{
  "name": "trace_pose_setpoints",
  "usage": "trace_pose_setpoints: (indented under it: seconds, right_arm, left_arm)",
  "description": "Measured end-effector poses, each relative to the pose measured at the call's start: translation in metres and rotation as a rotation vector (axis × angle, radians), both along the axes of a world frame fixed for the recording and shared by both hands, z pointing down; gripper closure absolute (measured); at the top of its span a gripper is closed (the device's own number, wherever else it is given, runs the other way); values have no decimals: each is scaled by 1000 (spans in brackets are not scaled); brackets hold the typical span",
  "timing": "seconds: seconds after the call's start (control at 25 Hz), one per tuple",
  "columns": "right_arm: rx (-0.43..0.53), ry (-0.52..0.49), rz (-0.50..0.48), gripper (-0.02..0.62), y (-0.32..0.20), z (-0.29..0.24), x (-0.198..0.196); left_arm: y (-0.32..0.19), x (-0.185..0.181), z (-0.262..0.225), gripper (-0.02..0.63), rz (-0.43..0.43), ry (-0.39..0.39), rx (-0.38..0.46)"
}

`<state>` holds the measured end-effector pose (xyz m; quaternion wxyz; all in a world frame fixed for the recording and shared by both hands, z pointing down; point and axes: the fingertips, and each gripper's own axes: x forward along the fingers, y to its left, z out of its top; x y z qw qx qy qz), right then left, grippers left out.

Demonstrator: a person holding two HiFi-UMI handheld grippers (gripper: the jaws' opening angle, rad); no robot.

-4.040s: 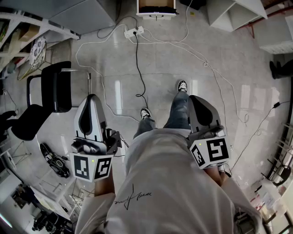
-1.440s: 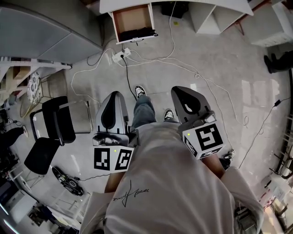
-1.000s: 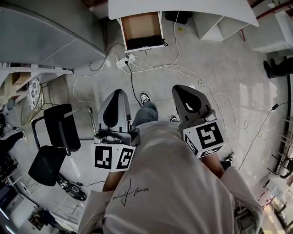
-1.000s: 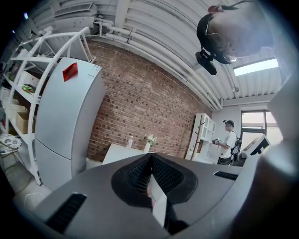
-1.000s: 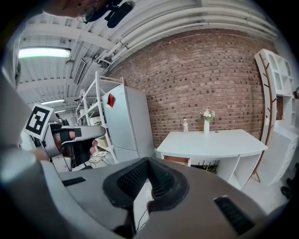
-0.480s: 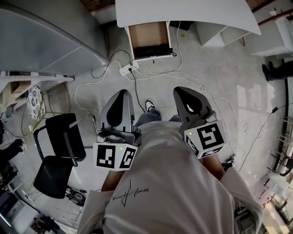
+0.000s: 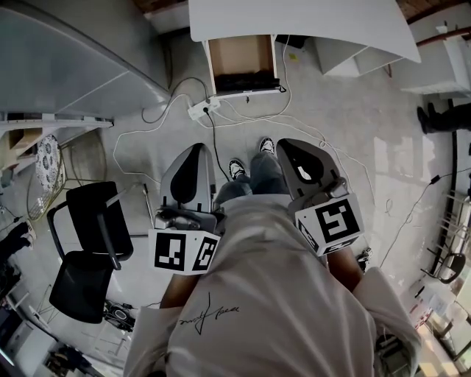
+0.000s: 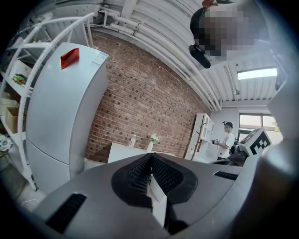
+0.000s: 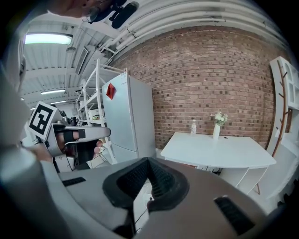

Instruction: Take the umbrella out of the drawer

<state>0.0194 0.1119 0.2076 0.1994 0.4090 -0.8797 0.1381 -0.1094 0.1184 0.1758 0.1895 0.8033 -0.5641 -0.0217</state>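
An open wooden drawer [image 7: 241,53] sticks out from under the white table [image 7: 309,18] at the top of the head view. A dark bundle, apparently the umbrella [image 7: 244,79], lies along the drawer's front end. My left gripper [image 7: 194,149] and right gripper [image 7: 291,144] are held side by side at waist height, well short of the drawer, above the person's legs. Both are shut with nothing between the jaws. In the left gripper view the left gripper's [image 8: 150,157] tips meet. The right gripper [image 9: 148,160] shows the same in the right gripper view.
A white power strip [image 7: 199,110] and several cables lie on the floor between me and the drawer. A black chair [image 7: 88,243] stands at the left, a grey fridge [image 7: 66,66] beyond it. White shelving [image 7: 346,51] is right of the drawer. Another person [image 8: 227,140] stands far off.
The person has walked toward the drawer, which now sits lower and larger in the head view. Both grippers came forward with the body and stayed shut.
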Motion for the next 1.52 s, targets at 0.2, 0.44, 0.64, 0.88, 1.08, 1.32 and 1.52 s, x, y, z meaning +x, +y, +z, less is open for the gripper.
trace_pose_setpoints:
  seconds: [0.2,0.44,0.64,0.88,1.08,1.32,1.52]
  right_arm:
    - [3,5,-39,578,-17,3,-7]
    - [0,1,-74,578,-47,11,-6]
    - [-10,5,-102,578,-72,17,0]
    - [-57,1,-111,578,-98,30,3]
    - [-78,-1,-142,580,-120,36,6]
    - [-95,6,-180,578,-147,48,5]
    - [-114,21,-211,578,-164,63,4]
  left_arm:
    - [-12,-3,4,589,-24,-5,-15]
    - [-37,1,10,589,-35,-18,-32]
    - [-62,11,15,589,-32,-27,-53]
    - [-88,17,25,589,-45,-34,-81]
    - [-108,28,29,589,-50,-42,-104]
    - [-133,35,38,589,-63,-39,-115]
    - [-151,36,49,589,-80,-46,-133]
